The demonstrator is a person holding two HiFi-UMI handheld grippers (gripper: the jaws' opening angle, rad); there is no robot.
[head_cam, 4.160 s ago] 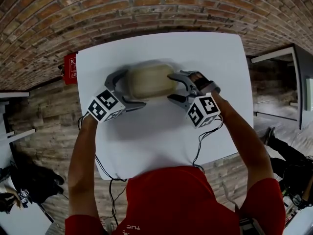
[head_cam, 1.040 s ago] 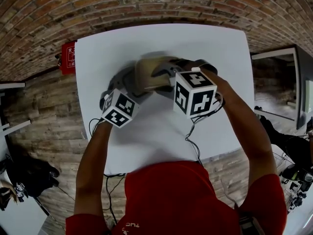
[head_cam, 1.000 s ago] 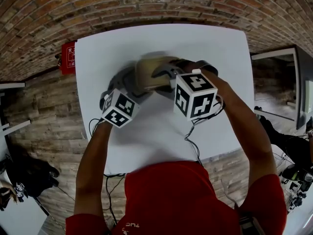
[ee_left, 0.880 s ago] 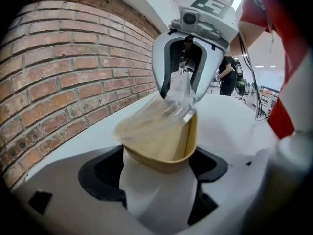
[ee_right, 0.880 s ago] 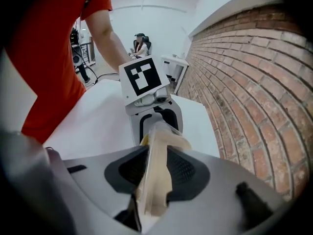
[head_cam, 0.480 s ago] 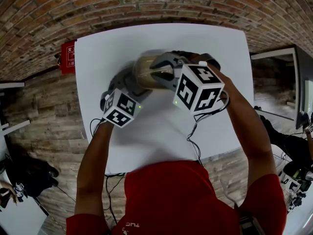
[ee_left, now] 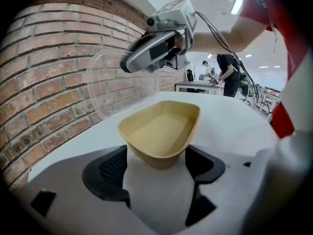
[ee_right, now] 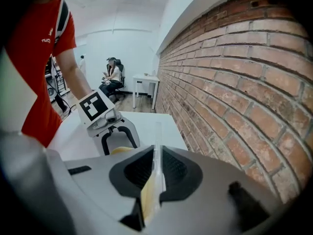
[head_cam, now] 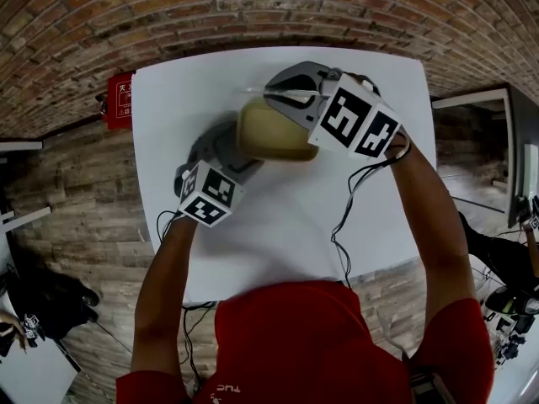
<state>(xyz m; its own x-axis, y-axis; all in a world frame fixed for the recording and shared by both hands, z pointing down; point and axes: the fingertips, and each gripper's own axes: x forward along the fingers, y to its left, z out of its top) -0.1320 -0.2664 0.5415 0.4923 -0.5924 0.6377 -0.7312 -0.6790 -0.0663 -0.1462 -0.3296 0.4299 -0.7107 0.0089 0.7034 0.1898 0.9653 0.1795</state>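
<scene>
The left tongs (ee_left: 157, 169) stand about half open, their pads pressed to either side of the narrow end of a tan tray (ee_left: 160, 133), which looks empty. In the head view these tongs (head_cam: 221, 151) come in from the tray's (head_cam: 274, 133) 8 o'clock, and the tray sits above the white table (head_cam: 168, 99), a little toward 12 o'clock from its middle. Whether it rests on the table or hangs just over it cannot be told.

The right tongs (ee_right: 156, 173) are closed almost fully on the thin rim of a clear lid (ee_right: 157, 153). The lid (ee_left: 122, 84) hangs off the tray, tilted, up toward its 11 o'clock in the left gripper view. In the head view the right tongs (head_cam: 290, 91) lie at the tray's 1 o'clock.

The brick wall (ee_right: 234, 82) runs close along the table's 12 o'clock edge.

The likely trouble is the lid. It is slick and held by a sliver of rim, so a swing or twist could work it loose or flex it out. The tray, held at one end only, could tip or pivot if it is nudged.
</scene>
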